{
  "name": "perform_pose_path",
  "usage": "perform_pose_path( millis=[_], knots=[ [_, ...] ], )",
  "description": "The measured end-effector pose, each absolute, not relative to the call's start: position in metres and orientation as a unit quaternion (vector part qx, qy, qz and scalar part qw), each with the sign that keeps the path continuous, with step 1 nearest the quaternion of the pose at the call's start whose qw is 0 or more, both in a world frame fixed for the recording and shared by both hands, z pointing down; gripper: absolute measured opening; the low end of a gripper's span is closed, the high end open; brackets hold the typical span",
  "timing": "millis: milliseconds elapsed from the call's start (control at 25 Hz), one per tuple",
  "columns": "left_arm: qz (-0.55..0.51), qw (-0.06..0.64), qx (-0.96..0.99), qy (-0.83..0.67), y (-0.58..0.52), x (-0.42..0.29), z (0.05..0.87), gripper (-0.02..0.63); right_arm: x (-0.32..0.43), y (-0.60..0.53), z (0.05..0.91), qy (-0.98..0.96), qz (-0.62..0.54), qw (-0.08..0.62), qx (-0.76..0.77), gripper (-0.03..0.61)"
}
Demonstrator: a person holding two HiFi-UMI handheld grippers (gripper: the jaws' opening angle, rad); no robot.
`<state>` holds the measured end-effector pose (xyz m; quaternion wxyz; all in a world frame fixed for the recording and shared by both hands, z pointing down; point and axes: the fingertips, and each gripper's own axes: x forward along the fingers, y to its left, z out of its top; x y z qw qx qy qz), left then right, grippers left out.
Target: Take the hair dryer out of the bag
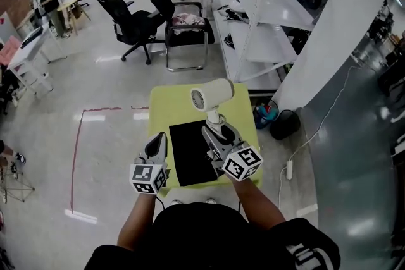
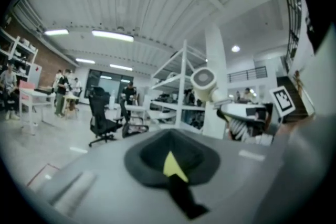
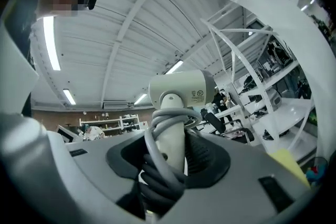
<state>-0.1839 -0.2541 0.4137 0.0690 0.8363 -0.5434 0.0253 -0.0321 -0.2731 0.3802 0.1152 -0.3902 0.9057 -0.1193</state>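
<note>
One hair dryer (image 1: 214,97) outside black bag (image 1: 190,152).

Cream-white on the hair dryer (image 1: 212,97), pale grey on the cord (image 3: 171,115) wound round its handle. Plain black on the flat bag (image 1: 190,155), yellow-green on the table (image 1: 168,107) beneath. Black-and-white square markers on the cubes of the left gripper (image 1: 157,136) and right gripper (image 1: 214,131), grey on both bodies. Glossy pale grey on the floor (image 1: 114,85), with a thin red tape line (image 1: 77,148). Black on the office chairs (image 1: 130,19), white on the shelving (image 1: 262,22).
</note>
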Motion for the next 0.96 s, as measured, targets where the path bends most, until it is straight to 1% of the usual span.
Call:
perform_pose_path(
  millis=[160,400,960],
  knots=[
    [0.017,0.063,0.839,-0.539,-0.258,-0.182,0.403,0.006,-0.035,-0.274,0.374,0.908,-0.078,0.083,-0.402,0.179],
    [0.024,0.058,0.843,-0.533,-0.259,-0.18,0.399,0.008,-0.037,-0.272,0.372,0.907,-0.059,0.065,-0.412,0.179],
    [0.037,0.068,0.848,-0.524,-0.253,-0.185,0.415,0.008,-0.038,-0.263,0.367,0.906,-0.062,0.075,-0.412,0.179]
  ],
)
